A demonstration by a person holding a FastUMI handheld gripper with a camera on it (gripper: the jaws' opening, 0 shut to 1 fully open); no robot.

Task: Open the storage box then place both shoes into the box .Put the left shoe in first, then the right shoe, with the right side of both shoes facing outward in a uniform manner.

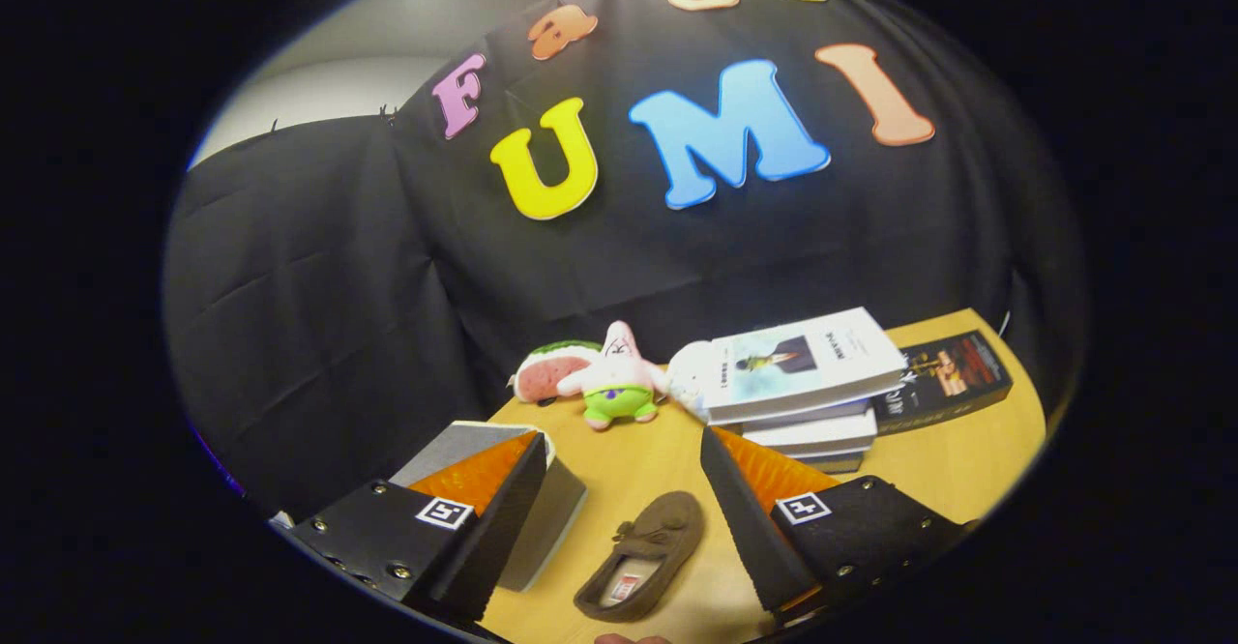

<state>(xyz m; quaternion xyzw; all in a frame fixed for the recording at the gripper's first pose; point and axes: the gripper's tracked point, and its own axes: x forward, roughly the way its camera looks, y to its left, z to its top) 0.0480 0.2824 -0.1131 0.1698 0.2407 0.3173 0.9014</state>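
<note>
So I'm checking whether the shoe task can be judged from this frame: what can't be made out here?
Gripper view:
- Storage box: the near claw finger covers most of it; lid state unclear.
- Second shoe: can't tell where it is; one brown shoe lies between the open claw fingers.
- Stacked books hide the table behind them.

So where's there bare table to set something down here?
The gripper is open, its fingers either side of the brown shoe. Bare table lies between that shoe and the plush toys. The book stack crowds the far side; the grey box blocks the other.
</note>
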